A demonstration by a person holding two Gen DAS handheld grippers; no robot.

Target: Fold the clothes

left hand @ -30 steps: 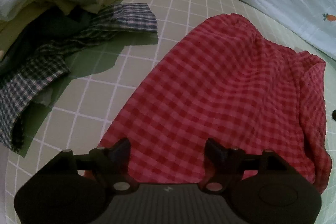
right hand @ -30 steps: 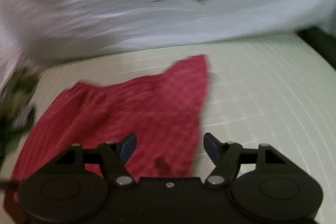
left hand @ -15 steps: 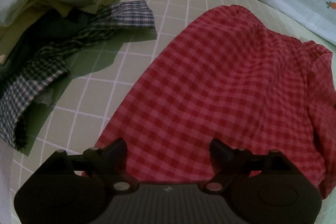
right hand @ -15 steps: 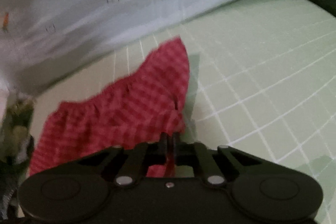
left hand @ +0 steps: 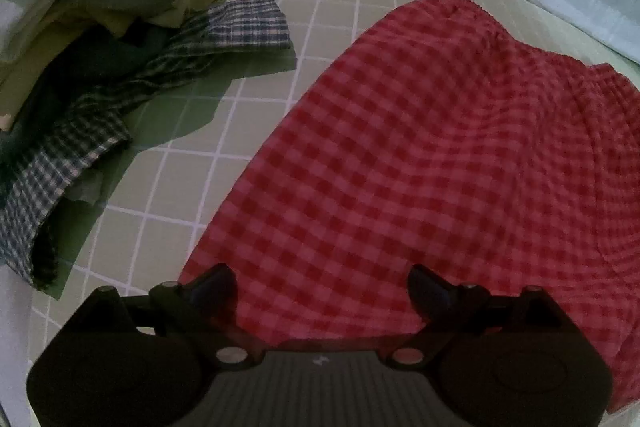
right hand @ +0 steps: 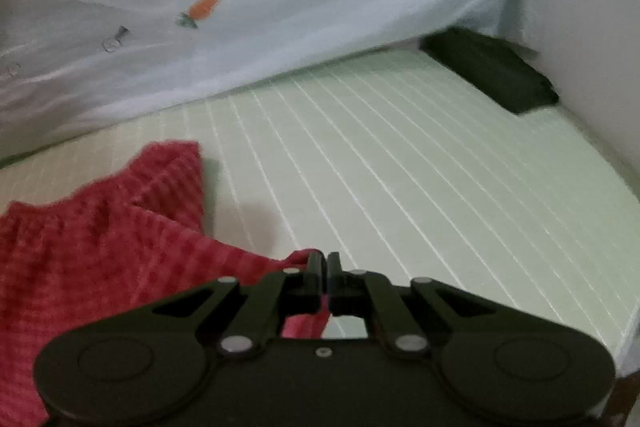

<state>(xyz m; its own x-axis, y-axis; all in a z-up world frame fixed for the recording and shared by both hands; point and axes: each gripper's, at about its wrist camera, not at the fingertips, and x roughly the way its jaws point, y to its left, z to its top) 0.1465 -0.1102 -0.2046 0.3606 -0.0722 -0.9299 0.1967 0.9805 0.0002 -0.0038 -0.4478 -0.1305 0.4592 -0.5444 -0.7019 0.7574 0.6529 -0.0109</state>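
Observation:
A red checked garment point(left hand: 440, 155) lies spread on the pale green gridded mat point(left hand: 248, 99). My left gripper point(left hand: 322, 287) is open, its fingers straddling the garment's near edge just above the cloth. In the right wrist view the same red garment point(right hand: 100, 247) lies at the lower left. My right gripper point(right hand: 323, 265) is shut on the garment's right corner, a fold of red cloth showing between the jaws and hanging below them.
A heap of unfolded clothes point(left hand: 100, 39), with a blue checked piece point(left hand: 240, 27) on top, sits at the left. A white sheet with carrot prints point(right hand: 240, 7) hangs along the back. A dark folded item point(right hand: 492, 67) lies at the mat's far right corner by the wall.
My right gripper closed on the red garment's corner and swung right, pulling the corner out. My left gripper moved slightly forward over the cloth and stayed open.

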